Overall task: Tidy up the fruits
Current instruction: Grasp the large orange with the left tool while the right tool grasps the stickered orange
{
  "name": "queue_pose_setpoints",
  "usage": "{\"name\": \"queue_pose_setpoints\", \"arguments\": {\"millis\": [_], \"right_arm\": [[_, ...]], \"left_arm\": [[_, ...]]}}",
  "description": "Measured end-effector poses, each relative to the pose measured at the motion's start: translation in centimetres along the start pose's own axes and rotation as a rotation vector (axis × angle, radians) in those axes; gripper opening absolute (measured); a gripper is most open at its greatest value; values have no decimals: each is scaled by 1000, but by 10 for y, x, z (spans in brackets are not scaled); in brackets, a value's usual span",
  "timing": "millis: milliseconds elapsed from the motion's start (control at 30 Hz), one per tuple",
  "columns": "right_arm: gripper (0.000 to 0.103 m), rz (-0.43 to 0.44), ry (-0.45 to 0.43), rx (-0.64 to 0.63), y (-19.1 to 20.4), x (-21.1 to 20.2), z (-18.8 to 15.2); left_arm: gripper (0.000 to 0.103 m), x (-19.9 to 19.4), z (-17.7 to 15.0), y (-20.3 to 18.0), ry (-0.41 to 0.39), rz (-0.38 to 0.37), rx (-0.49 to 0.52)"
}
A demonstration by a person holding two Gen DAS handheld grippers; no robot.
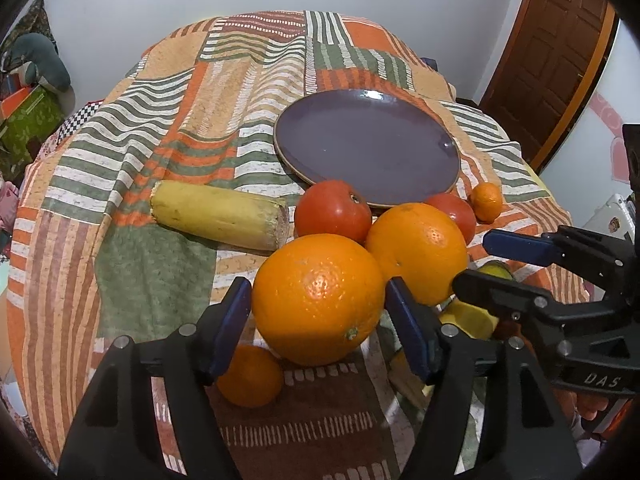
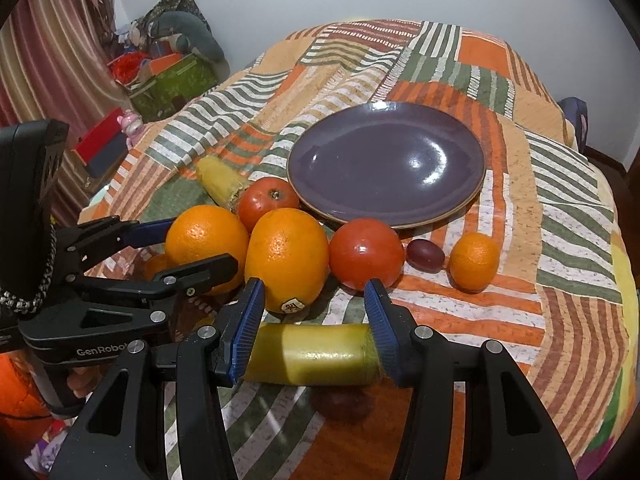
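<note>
My left gripper stands open around a big orange that rests on the patterned cloth, its blue pads close beside the orange's sides. Seen from the right wrist, the left gripper straddles that orange. My right gripper is shut on a yellow-green fruit piece, held crosswise just above the cloth. An empty purple plate lies behind the fruit. A second orange, two tomatoes, a mandarin and a dark plum lie between.
A yellow cob-shaped piece lies left of the fruit cluster. Another small mandarin sits under my left gripper. The cloth falls away at the table's edges. Boxes and clutter stand beyond the left side, and a wooden door is at the far right.
</note>
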State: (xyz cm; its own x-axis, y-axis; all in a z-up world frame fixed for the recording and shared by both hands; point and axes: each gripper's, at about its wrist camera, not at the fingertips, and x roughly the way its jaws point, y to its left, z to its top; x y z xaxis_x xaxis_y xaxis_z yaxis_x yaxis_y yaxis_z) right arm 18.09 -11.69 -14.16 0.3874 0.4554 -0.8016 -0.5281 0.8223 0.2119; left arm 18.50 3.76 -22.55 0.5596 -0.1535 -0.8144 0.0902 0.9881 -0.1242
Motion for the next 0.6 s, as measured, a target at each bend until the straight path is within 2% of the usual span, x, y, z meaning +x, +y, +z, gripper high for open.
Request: {"name": "queue_pose_setpoints", "arguments": {"millis": [333, 600], "right_arm": [[48, 21, 34, -2, 8, 10, 2], [51, 27, 55, -4, 16, 24, 5]], "left_arm": [[68, 1, 1, 14, -1, -54, -46], [68, -33, 0, 39, -79, -37, -111]]}}
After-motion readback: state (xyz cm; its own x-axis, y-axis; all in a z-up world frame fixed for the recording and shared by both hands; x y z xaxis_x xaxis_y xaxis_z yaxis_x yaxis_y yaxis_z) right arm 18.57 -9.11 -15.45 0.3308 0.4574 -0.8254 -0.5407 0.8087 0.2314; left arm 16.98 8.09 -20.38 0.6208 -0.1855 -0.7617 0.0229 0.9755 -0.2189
